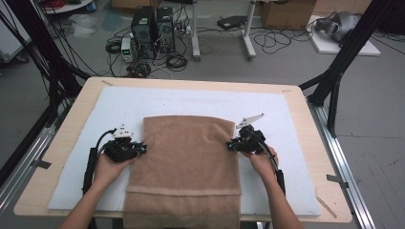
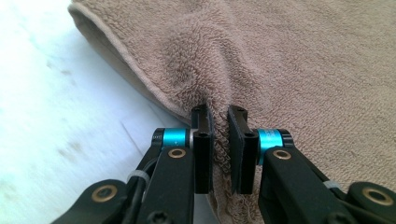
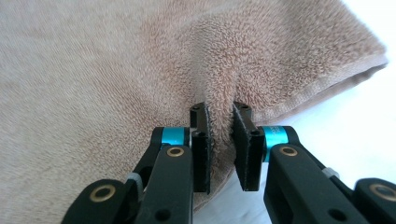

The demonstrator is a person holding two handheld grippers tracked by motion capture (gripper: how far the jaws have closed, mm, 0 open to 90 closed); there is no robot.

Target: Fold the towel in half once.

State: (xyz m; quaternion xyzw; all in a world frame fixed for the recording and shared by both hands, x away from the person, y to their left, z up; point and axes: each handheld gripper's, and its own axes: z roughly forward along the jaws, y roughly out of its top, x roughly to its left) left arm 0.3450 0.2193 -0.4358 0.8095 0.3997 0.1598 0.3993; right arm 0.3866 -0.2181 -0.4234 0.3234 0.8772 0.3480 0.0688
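Brown towel [image 1: 186, 157] sits mid-frame on the white mat [image 1: 286, 124], its near end hanging off the table. Left gripper [image 1: 142, 149] pinches its left edge, right gripper [image 1: 230, 144] pinches the right edge, both clamped on bunched fabric.

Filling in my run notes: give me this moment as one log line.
stage: grasp for fold | left gripper: shut on towel, left edge | right gripper: shut on towel, right edge | towel: flat on white mat, near end overhanging table
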